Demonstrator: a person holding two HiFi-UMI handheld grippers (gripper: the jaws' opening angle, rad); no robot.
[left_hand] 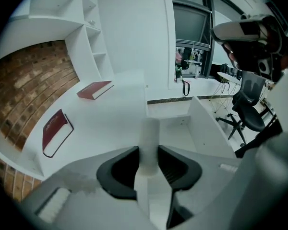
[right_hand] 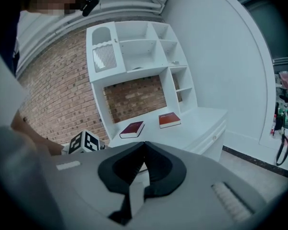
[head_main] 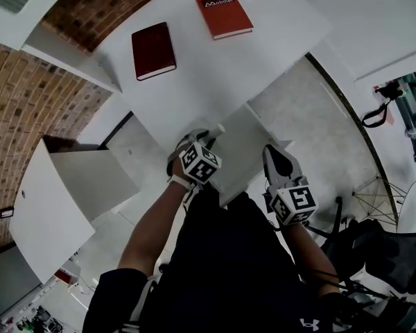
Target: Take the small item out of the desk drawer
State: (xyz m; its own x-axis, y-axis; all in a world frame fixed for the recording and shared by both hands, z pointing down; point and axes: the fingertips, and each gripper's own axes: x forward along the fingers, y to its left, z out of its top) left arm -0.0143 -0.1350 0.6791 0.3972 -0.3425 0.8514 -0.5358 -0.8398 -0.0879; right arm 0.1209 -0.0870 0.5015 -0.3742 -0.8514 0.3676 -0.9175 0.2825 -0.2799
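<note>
My left gripper [head_main: 205, 136] is shut on a small white cylinder-shaped item [head_main: 217, 127], held above the open desk drawer [head_main: 244, 137]. In the left gripper view the white item [left_hand: 149, 143] stands upright between the two black pads, with the drawer [left_hand: 194, 123] below and to the right. My right gripper [head_main: 270, 151] hovers at the drawer's right side. The right gripper view shows that gripper [right_hand: 144, 145] with its jaws together and nothing between them. The left gripper's marker cube [right_hand: 86, 143] shows to its left.
Two red books [head_main: 153, 50] [head_main: 224, 14] lie on the white desk top [head_main: 194, 82]. A white cabinet door [head_main: 52, 214] stands open at the left. An office chair [head_main: 385, 252] is at the right. A white shelf unit [right_hand: 134, 51] rises against the brick wall.
</note>
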